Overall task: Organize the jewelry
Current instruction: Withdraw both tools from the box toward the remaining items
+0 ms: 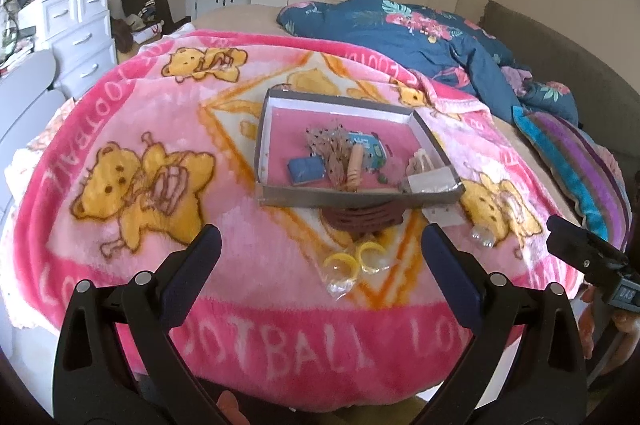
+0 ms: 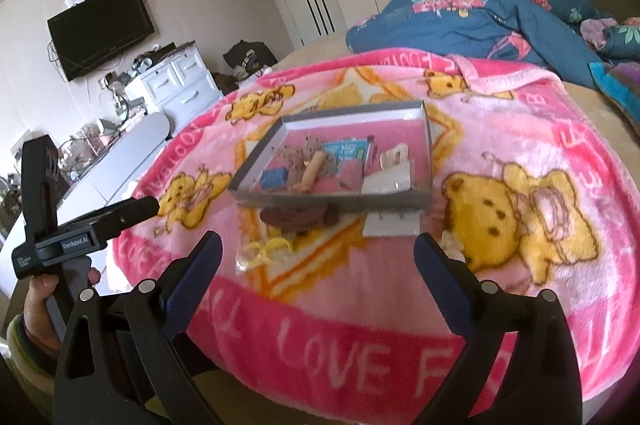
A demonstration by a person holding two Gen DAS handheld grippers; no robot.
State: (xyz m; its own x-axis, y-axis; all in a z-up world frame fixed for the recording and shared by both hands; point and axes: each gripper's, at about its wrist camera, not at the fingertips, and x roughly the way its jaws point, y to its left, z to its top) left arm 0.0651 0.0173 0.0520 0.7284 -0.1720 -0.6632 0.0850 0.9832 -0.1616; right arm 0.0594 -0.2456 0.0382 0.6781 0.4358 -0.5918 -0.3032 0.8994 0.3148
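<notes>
On the "LOVE FOOTBALL" blanket (image 2: 360,357) sits the jewelry tray (image 1: 276,199); left gripper (image 1: 320,245) and right gripper (image 2: 318,249) gape empty.

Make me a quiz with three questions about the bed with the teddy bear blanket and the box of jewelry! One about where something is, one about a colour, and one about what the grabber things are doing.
1. Where do the yellow rings lie?
A. in the box
B. on the blanket, in front of the box
C. on the blue quilt

2. What colour is the inside floor of the box?
A. pink
B. green
C. black

3. How are the left gripper and right gripper?
A. both shut on rings
B. one holds the box
C. both open and empty

Answers:
1 B: they lie on the blanket, nearer than the box.
2 A: pink shows between the jewelry.
3 C: the fingers stand wide apart, holding nothing.
</notes>
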